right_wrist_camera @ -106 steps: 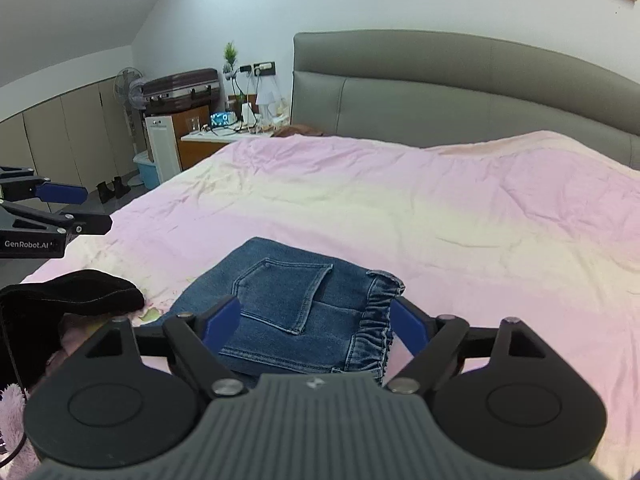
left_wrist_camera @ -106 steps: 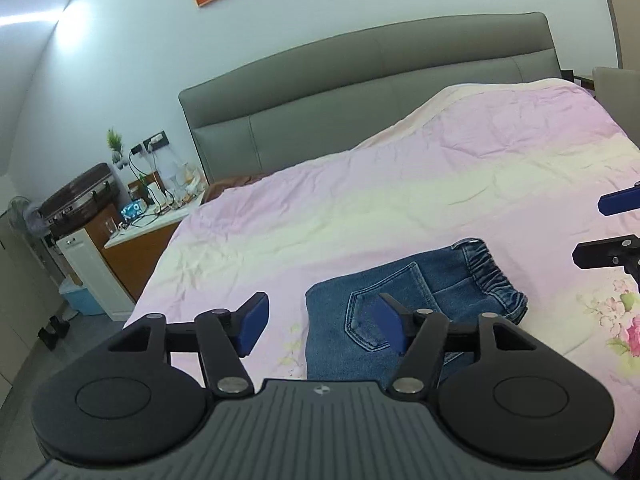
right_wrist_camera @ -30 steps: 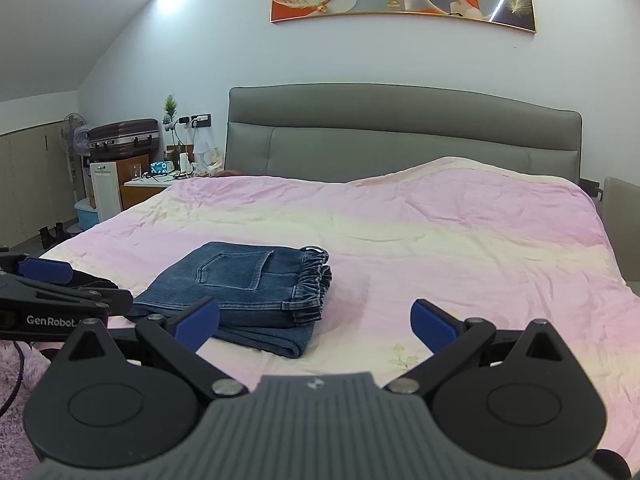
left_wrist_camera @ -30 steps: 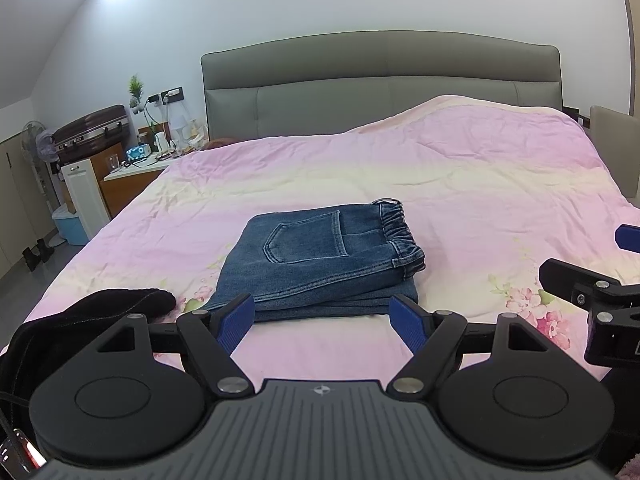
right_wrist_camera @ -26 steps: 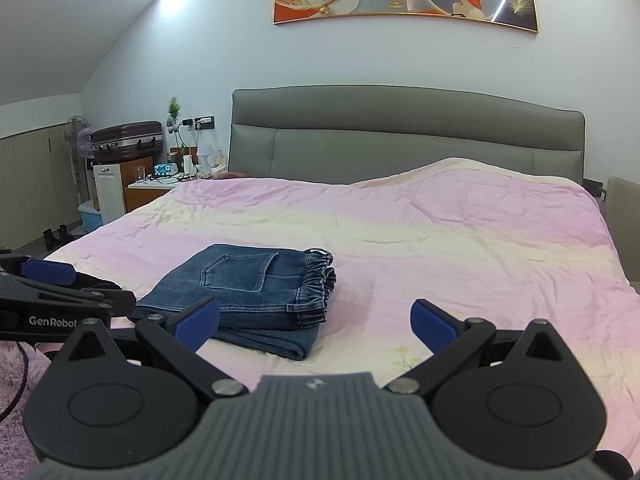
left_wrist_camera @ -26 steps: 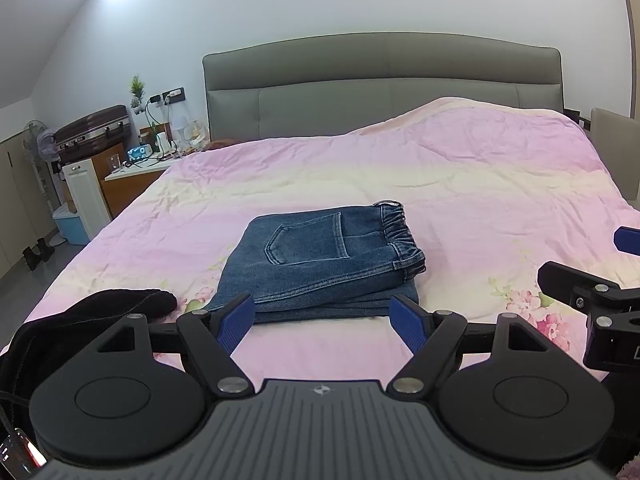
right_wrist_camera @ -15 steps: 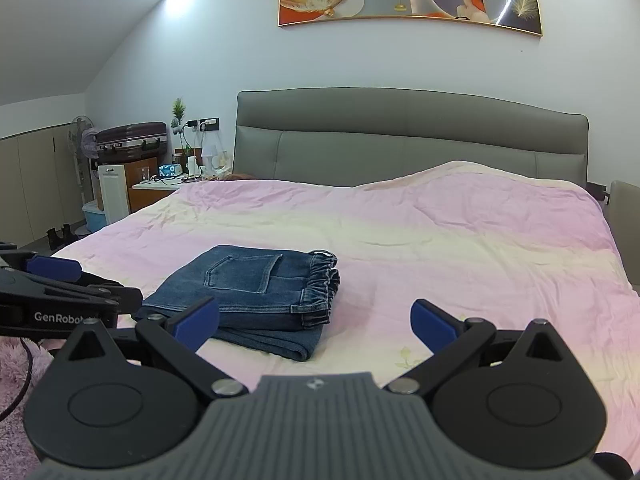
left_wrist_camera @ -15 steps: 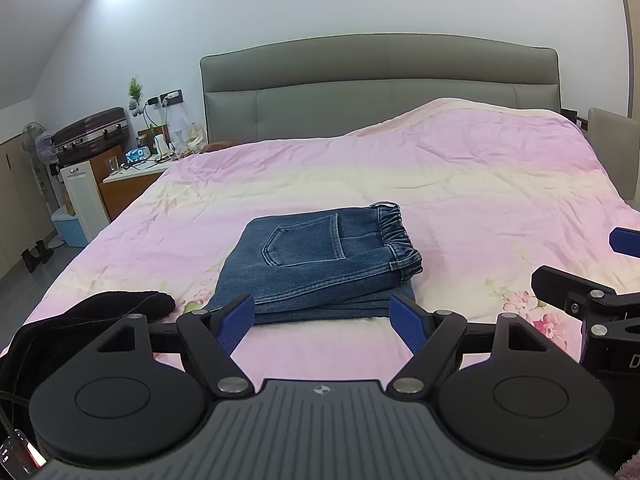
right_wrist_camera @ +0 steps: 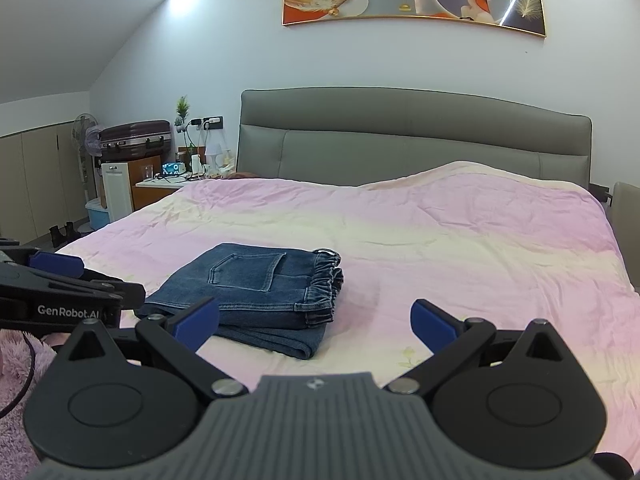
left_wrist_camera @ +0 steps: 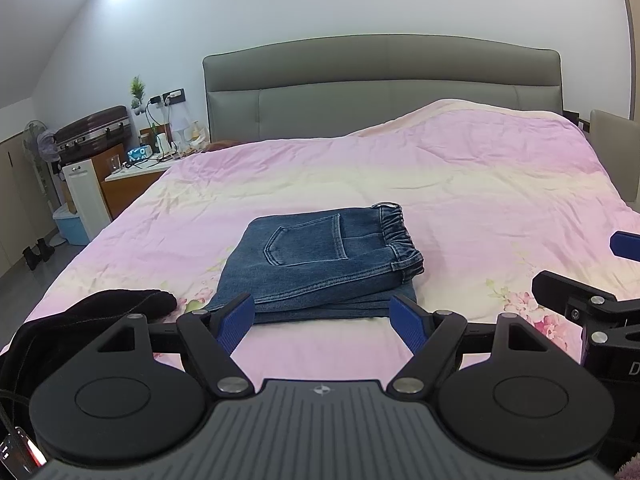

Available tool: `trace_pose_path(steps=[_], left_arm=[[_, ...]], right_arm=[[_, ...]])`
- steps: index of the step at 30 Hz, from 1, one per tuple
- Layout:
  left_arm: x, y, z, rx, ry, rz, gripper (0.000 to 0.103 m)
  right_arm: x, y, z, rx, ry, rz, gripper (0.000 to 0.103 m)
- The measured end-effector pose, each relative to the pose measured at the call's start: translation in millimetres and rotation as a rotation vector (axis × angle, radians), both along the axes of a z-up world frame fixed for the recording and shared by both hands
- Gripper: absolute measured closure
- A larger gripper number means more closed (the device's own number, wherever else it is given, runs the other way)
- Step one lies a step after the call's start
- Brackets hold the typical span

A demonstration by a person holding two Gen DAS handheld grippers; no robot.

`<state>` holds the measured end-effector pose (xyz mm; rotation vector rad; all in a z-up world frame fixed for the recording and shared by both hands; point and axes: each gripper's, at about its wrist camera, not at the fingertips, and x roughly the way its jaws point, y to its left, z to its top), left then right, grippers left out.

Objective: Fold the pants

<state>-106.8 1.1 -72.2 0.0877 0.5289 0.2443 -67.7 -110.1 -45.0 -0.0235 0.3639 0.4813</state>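
The blue denim pants [left_wrist_camera: 320, 264] lie folded in a flat stack on the pink bedspread [left_wrist_camera: 460, 200], back pocket up and elastic waistband to the right. They also show in the right wrist view [right_wrist_camera: 256, 292]. My left gripper [left_wrist_camera: 322, 322] is open and empty, held back at the near edge of the stack. My right gripper [right_wrist_camera: 316, 320] is open and empty, to the right of the stack and nearer than it. Each gripper shows at the edge of the other's view, the right one [left_wrist_camera: 580, 276] and the left one [right_wrist_camera: 72, 280].
A black garment [left_wrist_camera: 80, 324] lies at the bed's near left corner. A grey headboard [left_wrist_camera: 380, 76] stands at the back. A nightstand [left_wrist_camera: 140, 172] with small items, a white cabinet [left_wrist_camera: 84, 196] and a suitcase [left_wrist_camera: 94, 132] stand left of the bed.
Both grippers have pulled back and risen from the folded pants since 3.5 s ago. Over the last second they have barely moved. The pants have stayed still.
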Motion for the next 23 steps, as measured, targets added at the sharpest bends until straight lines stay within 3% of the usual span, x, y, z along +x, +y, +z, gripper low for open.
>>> trace_pose_path(steps=[23], left_arm=[[0.0, -4.3, 2.9, 0.02, -0.003, -0.004, 0.013]], right_arm=[[-2.2, 1.8, 0.3, 0.017, 0.002, -0.013, 0.005]])
